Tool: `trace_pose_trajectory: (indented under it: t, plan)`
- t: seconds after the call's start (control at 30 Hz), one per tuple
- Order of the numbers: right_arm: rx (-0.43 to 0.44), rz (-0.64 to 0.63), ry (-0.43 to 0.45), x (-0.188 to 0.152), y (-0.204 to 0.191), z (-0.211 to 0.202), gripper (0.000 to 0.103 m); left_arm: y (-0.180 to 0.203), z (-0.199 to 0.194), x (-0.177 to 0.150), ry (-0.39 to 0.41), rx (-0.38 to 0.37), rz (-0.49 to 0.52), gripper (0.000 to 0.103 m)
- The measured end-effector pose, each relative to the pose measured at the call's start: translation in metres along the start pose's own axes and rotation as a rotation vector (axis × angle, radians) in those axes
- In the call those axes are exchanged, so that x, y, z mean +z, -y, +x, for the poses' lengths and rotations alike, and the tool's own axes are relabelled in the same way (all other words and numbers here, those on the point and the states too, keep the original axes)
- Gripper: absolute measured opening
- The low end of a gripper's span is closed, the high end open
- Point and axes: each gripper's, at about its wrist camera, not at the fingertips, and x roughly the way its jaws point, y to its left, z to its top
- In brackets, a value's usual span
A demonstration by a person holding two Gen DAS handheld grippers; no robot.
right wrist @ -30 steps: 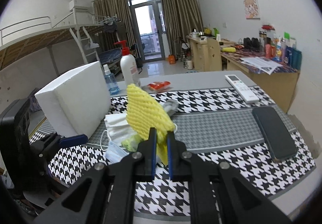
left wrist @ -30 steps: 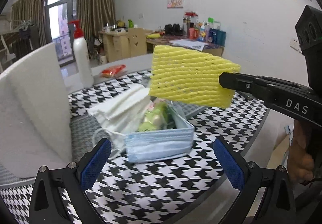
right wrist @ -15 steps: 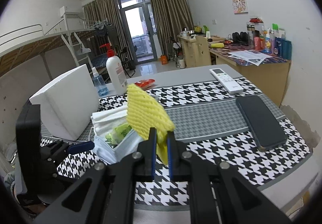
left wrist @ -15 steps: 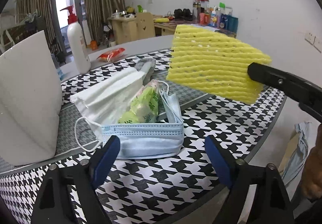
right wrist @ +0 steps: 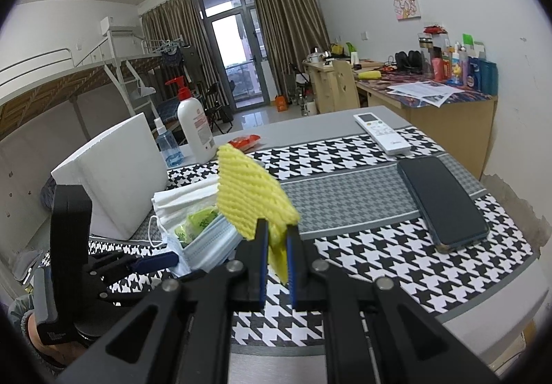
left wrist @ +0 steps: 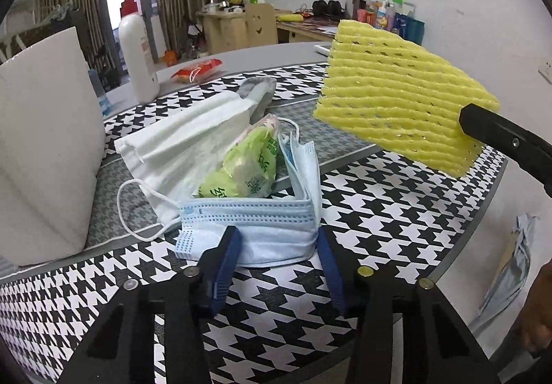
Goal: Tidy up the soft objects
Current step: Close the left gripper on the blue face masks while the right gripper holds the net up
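The yellow foam net (left wrist: 400, 98) is soft ribbed mesh, matt, full of small slits. The blue face mask (left wrist: 262, 222) is pleated non-woven cloth, the white masks (left wrist: 186, 146) the same. Between them the green packet (left wrist: 248, 167) is crinkly glossy plastic film. The tablecloth (left wrist: 379, 211) looks woven, matt houndstooth. The white block (left wrist: 45, 149) is grainy foam; the phone (right wrist: 445, 201) is smooth and glossy; the pump bottle (right wrist: 195, 129) is smooth plastic
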Motion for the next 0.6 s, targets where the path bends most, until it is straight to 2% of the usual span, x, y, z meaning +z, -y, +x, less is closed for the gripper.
trace_pose_trajectory:
  t: [0.23,0.47,0.6]
  plan:
    - [-0.004,0.005,-0.001,-0.0010,0.0012,-0.0014,0.012,0.0014,0.0018,-0.0001,-0.002,-0.013,-0.007,0.032]
    - [-0.007,0.004,0.003,-0.0022,0.0011,-0.0048,0.012,0.0014,0.0002,-0.0009,0.004,-0.047,-0.013,0.011]
    - [-0.009,0.001,0.008,-0.0016,-0.0013,-0.0067,0.012,0.0039,-0.0076,-0.0035,0.018,-0.083,0.003,0.010]
